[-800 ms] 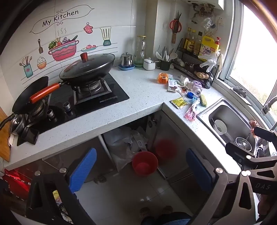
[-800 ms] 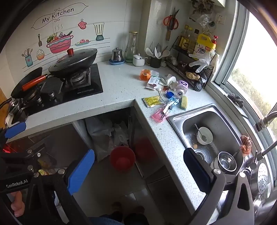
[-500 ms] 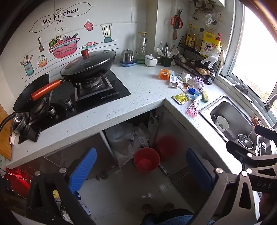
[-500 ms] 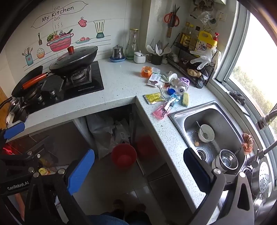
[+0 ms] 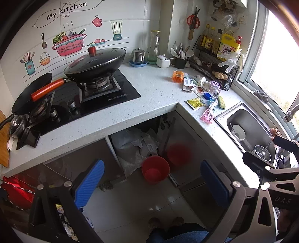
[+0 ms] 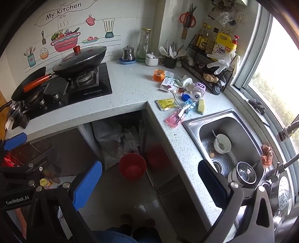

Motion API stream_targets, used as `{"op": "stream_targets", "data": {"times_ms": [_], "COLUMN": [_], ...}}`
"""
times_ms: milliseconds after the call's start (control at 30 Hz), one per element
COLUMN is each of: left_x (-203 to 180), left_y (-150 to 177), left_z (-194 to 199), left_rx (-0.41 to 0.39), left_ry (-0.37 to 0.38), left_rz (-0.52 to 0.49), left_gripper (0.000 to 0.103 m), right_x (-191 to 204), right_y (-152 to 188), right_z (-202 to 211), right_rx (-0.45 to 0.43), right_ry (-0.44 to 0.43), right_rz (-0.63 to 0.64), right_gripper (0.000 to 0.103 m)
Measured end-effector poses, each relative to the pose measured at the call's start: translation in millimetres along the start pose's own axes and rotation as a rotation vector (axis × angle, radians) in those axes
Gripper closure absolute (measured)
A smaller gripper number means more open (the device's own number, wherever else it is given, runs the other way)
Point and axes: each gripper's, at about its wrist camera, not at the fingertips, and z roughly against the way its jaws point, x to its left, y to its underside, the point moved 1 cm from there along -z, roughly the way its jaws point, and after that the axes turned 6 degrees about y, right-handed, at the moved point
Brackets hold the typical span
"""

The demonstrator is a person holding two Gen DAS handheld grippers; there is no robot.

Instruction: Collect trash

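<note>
Both the left tool [image 5: 152, 185] and the right tool [image 6: 149, 183] gape wide, empty, touching nothing. The wall sticker [image 5: 67, 10] reads "My Kitchen"; the yellow jug [image 6: 223, 46] says "OMO".

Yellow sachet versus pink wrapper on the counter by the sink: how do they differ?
The yellow sachet is a flat, squarish packet; the pink wrapper is longer, narrower and crumpled. The yellow sachet lies nearer the counter's inner corner, while the pink wrapper lies closer to the sink. The yellow sachet looks opaque; the pink wrapper is partly see-through. Both lie untouched on the countertop.

Littered speckled counter [image 6: 130, 89], wrappers [image 6: 167, 103]
</note>
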Motion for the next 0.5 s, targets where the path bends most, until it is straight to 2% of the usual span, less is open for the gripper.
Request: {"op": "stream_targets", "data": {"times_ms": [500], "left_x": [0.3], "left_y": [4.5], "left_z": [-3.6], "left_rx": [0.016], "left_ry": [0.012], "left_rz": [0.017], "left_gripper": [0.001], "right_x": [2.9], "right_y": [0.6], "right_z": [-2.6], "right_rx": [0.004], "right_ry": [0.003], "right_rz": [0.016], "right_gripper": [0.0]}}
